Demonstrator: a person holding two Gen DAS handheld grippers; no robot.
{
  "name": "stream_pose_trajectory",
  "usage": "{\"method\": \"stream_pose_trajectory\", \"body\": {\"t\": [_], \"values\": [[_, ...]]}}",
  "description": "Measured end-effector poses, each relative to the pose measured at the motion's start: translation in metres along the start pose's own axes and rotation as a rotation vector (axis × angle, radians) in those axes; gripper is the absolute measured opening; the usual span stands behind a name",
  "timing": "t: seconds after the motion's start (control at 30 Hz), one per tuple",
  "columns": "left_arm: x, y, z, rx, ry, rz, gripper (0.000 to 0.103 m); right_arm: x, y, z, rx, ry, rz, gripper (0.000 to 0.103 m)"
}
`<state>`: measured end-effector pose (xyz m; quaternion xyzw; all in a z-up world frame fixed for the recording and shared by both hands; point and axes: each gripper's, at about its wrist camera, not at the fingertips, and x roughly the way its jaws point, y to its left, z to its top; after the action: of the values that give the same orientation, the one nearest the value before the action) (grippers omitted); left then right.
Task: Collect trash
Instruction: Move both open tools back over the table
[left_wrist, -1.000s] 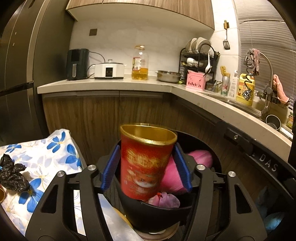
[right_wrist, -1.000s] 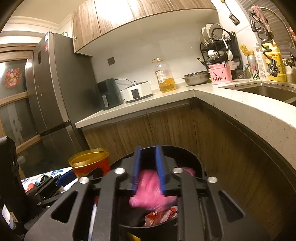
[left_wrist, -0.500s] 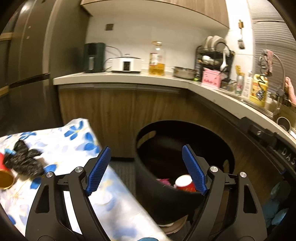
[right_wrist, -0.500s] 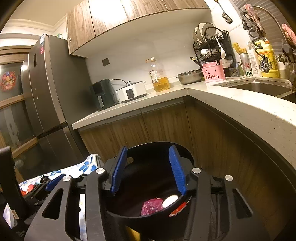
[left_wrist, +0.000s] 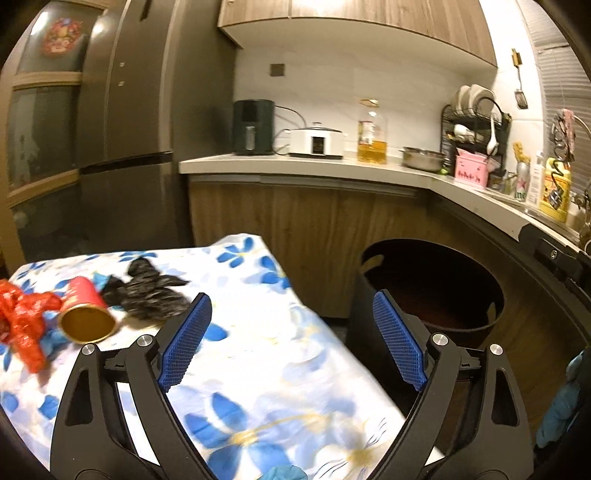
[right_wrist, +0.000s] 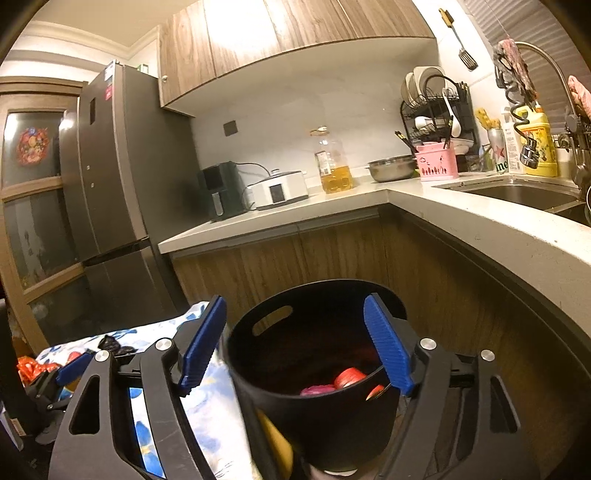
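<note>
Trash: a red cup (left_wrist: 85, 314), black bag (left_wrist: 147, 291) and red wrapper (left_wrist: 24, 321) lay far left on the floral worktop (left_wrist: 266, 369).
Bin (right_wrist: 314, 369): stood right of the worktop, holding trash.
Left gripper (left_wrist: 291, 339): jaws opening, empty.
Right gripper (right_wrist: 295, 347): jaws opening, empty, over the bin.

A floral-clothed table (left_wrist: 258, 354) carries a tipped red cup (left_wrist: 85, 314), black bag (left_wrist: 151, 295) and red wrapper (left_wrist: 26, 317) near its far-left corner.

cup (left_wrist: 86, 314) and bags (left_wrist: 147, 291): on table (left_wrist: 258, 369), left of frame | bin (left_wrist: 436, 288): right of table, trash (right_wrist: 332, 384) inside
</note>
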<state>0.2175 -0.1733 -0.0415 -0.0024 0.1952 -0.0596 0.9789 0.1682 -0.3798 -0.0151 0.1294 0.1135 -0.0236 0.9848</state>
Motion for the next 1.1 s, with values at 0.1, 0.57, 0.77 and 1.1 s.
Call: {"method": "stream_pose_trajectory", "body": {"t": [0.1, 0.57, 0.77, 1.1], "values": [[-0.014, 0.015, -0.004, -0.022, -0.013, 0.036, 0.087, -0.007, 0.011, -0.004, -0.007, 0.002, 0.017, 0.076], [-0.066, 0.114, -0.029, -0.088, -0.059, 0.331, 0.087, -0.014, 0.082, -0.032, -0.042, 0.057, 0.164, 0.076], [-0.082, 0.160, -0.040, -0.139, -0.059, 0.431, 0.087, -0.010, 0.124, -0.046, -0.067, 0.090, 0.248, 0.076], [-0.092, 0.220, -0.054, -0.209, -0.063, 0.503, 0.087, -0.006, 0.185, -0.069, -0.118, 0.138, 0.353, 0.076]]}}
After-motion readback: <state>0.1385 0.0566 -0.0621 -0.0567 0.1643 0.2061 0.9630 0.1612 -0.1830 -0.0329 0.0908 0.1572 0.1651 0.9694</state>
